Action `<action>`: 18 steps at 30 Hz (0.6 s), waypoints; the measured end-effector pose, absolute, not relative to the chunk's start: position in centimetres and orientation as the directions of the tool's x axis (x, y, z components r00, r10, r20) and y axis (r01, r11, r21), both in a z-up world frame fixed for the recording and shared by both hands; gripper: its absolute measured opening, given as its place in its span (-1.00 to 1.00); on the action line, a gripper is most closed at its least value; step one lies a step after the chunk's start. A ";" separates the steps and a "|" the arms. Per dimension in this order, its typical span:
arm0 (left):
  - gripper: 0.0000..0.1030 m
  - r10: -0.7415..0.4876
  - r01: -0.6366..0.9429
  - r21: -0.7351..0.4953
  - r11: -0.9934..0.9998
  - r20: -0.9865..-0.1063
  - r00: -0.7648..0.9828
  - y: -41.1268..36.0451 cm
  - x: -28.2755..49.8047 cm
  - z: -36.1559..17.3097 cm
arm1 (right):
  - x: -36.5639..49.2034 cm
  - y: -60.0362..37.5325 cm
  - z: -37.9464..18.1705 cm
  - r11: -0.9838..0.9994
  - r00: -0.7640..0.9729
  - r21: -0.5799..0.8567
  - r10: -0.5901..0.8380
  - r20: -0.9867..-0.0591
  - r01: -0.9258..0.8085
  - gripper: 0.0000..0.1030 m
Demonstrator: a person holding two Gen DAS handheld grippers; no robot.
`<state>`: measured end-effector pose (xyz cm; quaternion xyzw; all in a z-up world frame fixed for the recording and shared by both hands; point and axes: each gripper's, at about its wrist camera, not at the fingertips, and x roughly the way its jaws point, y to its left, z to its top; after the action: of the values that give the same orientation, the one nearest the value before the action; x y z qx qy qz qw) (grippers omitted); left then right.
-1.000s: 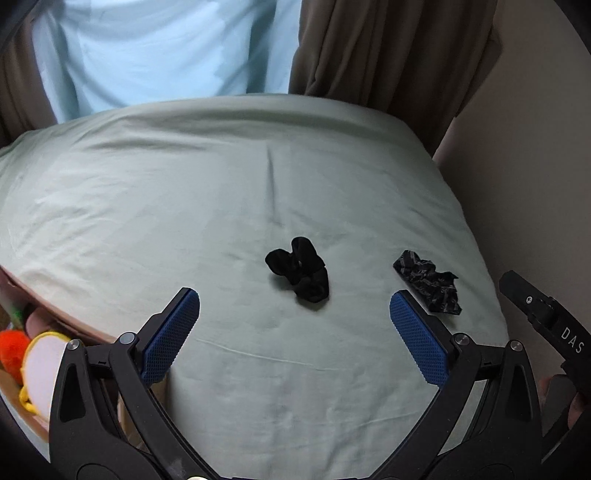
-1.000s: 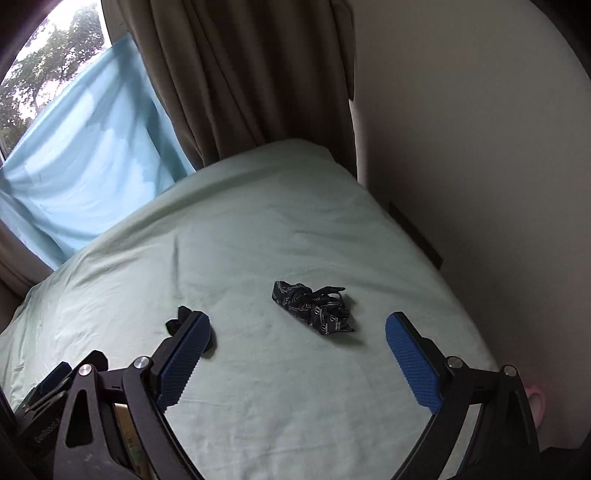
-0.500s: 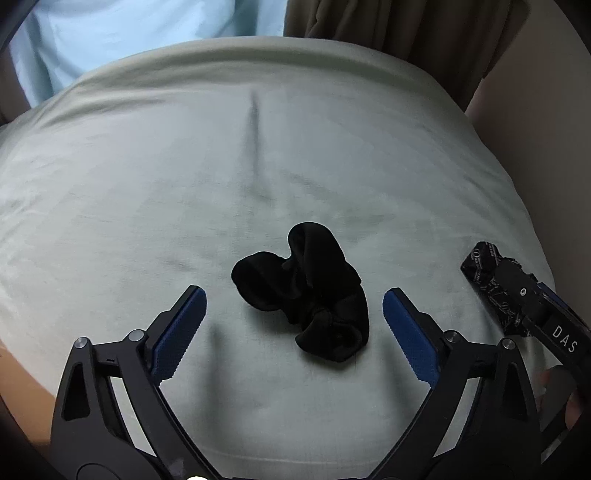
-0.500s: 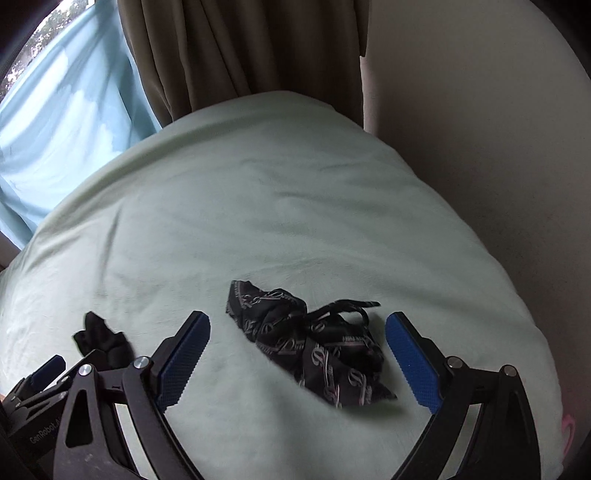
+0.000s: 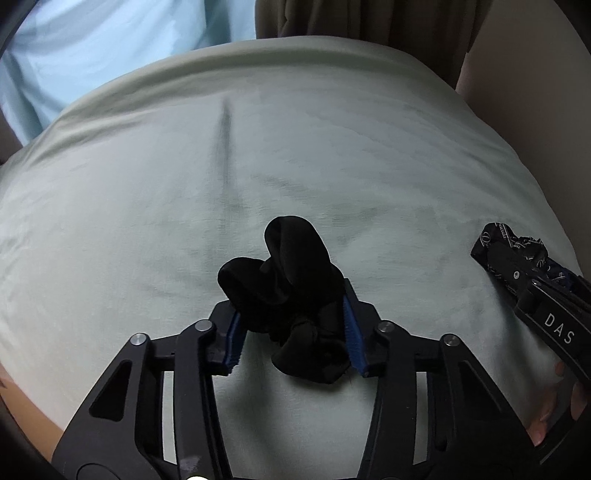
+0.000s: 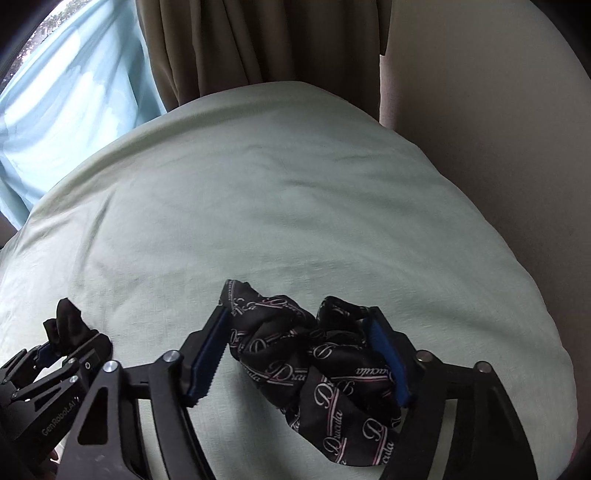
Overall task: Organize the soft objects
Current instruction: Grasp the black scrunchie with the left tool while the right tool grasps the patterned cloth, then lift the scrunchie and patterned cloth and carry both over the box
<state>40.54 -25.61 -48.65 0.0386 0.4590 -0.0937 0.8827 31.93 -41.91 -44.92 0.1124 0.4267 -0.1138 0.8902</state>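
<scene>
Left wrist view: the left hand-held gripper (image 5: 293, 332) is closed around a plain black scrunchie (image 5: 291, 291), its blue pads (image 5: 352, 332) pressing the bunched fabric from both sides. The scrunchie lies on the pale green bed sheet (image 5: 184, 184), part of it bulging up past the fingertips. At the right edge, the right hand-held gripper (image 5: 524, 280) sits over a black patterned scrunchie (image 5: 513, 240) on the same sheet. A light blue curtain (image 5: 92, 55) and a brown curtain (image 5: 369, 18) hang beyond the bed.

Right wrist view: the right hand-held gripper (image 6: 301, 354) clamps the patterned scrunchie (image 6: 314, 362), which bears pale script lettering and rests on the bed sheet (image 6: 258, 203). At the lower left, the left hand-held gripper (image 6: 55, 350) grips the black scrunchie (image 6: 66, 325). No container shows in either view.
</scene>
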 end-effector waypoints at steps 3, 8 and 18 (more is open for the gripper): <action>-0.45 -0.128 0.217 -0.003 0.976 -0.815 0.565 -25.8 40.4 -48.4 | 31.7 -41.6 -44.7 0.952 0.615 0.109 -0.094 -0.783 0.285 0.07; -0.53 -0.135 0.216 -0.013 0.976 -0.817 0.561 -25.7 39.6 -47.2 | 31.7 -41.1 -44.4 0.952 0.611 0.134 -0.066 -0.789 0.277 -0.09; -0.53 -0.174 0.238 -0.037 0.971 -0.790 0.587 -26.7 37.9 -42.3 | 30.1 -41.7 -41.0 0.937 0.631 0.163 -0.074 -0.772 0.310 -0.14</action>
<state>37.91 -26.74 -42.28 0.0363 0.4393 -0.1156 0.8901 30.10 -41.73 -40.96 0.1417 0.4158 -0.1075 0.8919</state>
